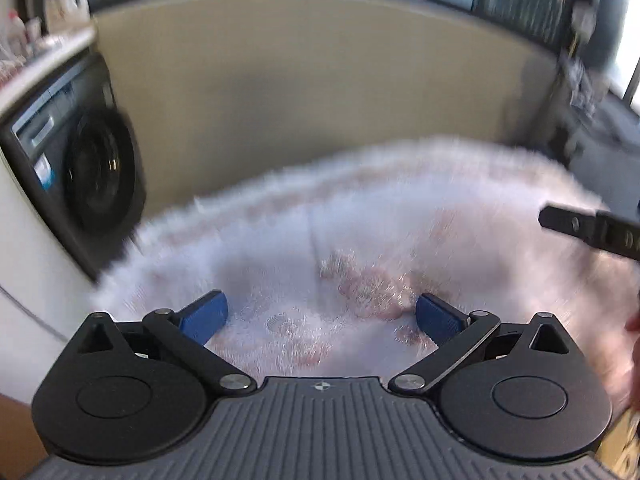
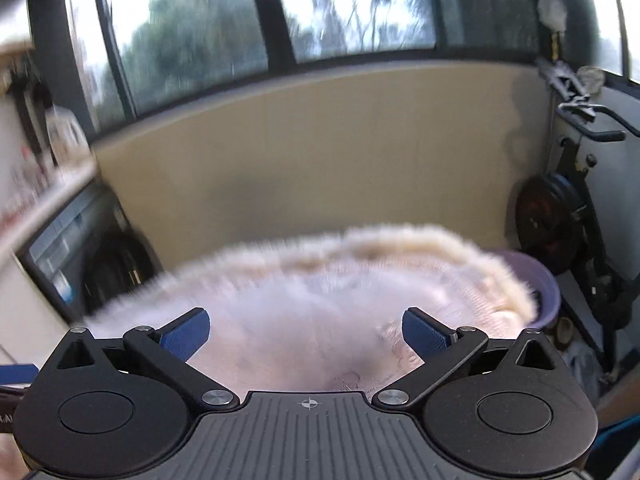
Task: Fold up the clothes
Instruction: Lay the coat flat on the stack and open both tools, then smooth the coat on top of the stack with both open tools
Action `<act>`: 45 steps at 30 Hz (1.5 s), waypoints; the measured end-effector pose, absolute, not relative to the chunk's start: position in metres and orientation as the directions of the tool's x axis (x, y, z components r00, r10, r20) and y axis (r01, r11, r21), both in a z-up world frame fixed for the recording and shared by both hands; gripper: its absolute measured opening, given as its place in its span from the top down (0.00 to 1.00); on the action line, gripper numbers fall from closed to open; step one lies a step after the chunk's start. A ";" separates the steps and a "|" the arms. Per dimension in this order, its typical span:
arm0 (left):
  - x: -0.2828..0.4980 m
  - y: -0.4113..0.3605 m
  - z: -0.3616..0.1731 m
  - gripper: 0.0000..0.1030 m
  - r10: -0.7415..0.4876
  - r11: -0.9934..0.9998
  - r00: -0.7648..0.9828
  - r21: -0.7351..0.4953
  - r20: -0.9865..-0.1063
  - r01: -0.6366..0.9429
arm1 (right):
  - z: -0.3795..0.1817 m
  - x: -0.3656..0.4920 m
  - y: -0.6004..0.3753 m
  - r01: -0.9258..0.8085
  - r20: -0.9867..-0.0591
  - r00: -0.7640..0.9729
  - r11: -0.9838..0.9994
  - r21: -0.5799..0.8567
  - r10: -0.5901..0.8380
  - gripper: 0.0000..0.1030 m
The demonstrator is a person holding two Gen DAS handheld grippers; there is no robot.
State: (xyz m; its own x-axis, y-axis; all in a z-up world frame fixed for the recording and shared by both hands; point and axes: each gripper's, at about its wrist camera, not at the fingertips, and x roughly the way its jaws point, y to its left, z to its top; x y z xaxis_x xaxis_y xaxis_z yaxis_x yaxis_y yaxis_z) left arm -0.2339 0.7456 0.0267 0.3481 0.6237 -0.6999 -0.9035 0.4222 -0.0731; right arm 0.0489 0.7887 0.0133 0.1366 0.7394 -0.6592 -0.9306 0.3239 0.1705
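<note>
Left wrist view is filled by a fluffy white garment [image 1: 360, 232] with pink patches, spread out below and ahead of the left gripper [image 1: 322, 316]. The blue pads [image 1: 204, 316] are held wide apart over the fabric, and nothing is gripped between them. A black finger of the right gripper [image 1: 592, 228] is seen at the right edge, above the cloth. A front-loading washing machine [image 1: 92, 168] stands at the left, its round door closed; what is inside cannot be told.

From the right wrist view, the right gripper [image 2: 306, 334] is likewise spread open above the same garment [image 2: 320, 292], with nothing pinched. A purple basin [image 2: 544, 292] sits just beyond the garment's far right edge, partly covered by it; its contents are hidden. An exercise bike [image 2: 568, 208] stands behind the basin, against the beige wall [image 2: 320, 152].
</note>
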 end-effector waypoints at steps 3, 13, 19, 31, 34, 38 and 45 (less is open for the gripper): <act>-0.223 0.757 0.007 0.00 0.562 0.435 0.341 -0.082 -0.753 -0.897 | -0.022 0.042 0.794 -0.951 -0.742 0.072 0.270 0.151 0.667 0.01; -0.203 0.769 -0.040 0.00 0.524 0.454 0.321 -0.061 -0.789 -0.889 | -0.070 0.063 0.765 -0.908 -0.750 0.015 0.324 0.267 0.661 0.01; -0.210 0.762 -0.036 0.00 0.557 0.441 0.332 -0.068 -0.761 -0.895 | -0.082 0.065 0.763 -0.903 -0.745 0.043 0.344 0.256 0.666 0.01; -0.227 0.749 0.003 0.00 0.617 0.376 0.295 -0.056 -0.729 -0.925 | -0.029 0.054 0.730 -0.912 -0.595 0.068 0.292 0.289 0.801 0.01; -0.232 0.752 -0.003 0.00 0.598 0.358 0.291 -0.076 -0.746 -0.931 | -0.031 0.047 0.730 -0.917 -0.622 0.070 0.296 0.268 0.780 0.01; -0.228 0.746 -0.005 0.00 0.613 0.351 0.264 -0.043 -0.745 -0.936 | -0.039 0.038 0.730 -0.921 -0.652 0.087 0.310 0.236 0.753 0.01; -0.238 0.743 -0.009 0.00 0.622 0.366 0.293 -0.062 -0.726 -0.929 | -0.052 0.022 0.730 -0.926 -0.701 0.116 0.332 0.180 0.704 0.01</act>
